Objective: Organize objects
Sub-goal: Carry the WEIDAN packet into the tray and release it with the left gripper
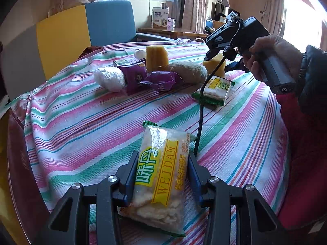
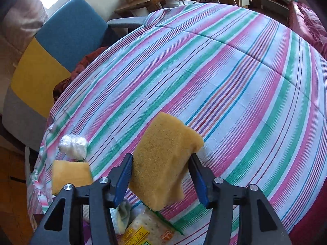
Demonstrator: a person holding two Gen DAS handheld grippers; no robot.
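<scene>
My left gripper is shut on a clear-and-yellow WEIDAN cracker packet, held low over the striped tablecloth. My right gripper is shut on a yellow sponge and holds it above the cloth; it also shows in the left wrist view, with the sponge under it. A second cracker packet lies below the right gripper. A second yellow sponge stands upright at the far side and shows in the right wrist view.
Two purple snack packets, a plastic-wrapped white bundle, a beige sock roll and a small box cluster mid-table. A blue-and-yellow chair stands behind. A black cable hangs from the right gripper.
</scene>
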